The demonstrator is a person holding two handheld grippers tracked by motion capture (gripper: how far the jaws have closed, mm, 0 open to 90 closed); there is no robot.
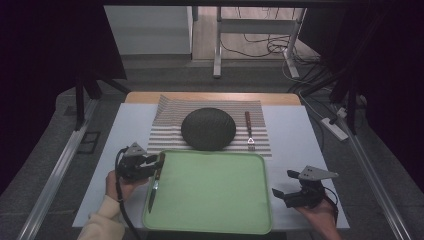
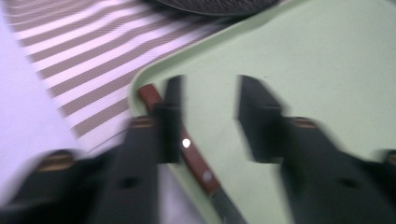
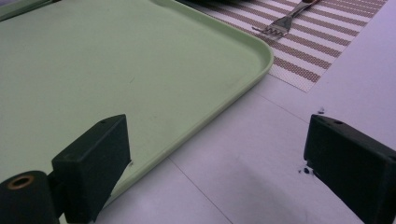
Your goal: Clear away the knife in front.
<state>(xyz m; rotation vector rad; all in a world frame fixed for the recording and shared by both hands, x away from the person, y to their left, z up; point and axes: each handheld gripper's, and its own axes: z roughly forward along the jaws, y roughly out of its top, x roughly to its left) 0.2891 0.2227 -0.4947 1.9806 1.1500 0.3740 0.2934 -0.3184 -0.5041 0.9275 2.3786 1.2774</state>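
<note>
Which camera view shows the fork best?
The high view: the whole fork lies on the striped mat, right of the dark plate. The right gripper view shows its tines and part of the neck, at the top edge.

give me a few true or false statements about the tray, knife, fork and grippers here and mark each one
1. The knife lies along the left edge of the green tray. True.
2. The fork is on the tray. False: it lies on the striped placemat, right of the dark plate.
3. The left gripper is shut on the knife. False: its jaws stand open, with the knife's brown handle beside one jaw.
4. The right gripper is open, near the tray's right edge. True.
5. The dark plate sits on the tray. False: it rests on the placemat beyond the tray.
</note>
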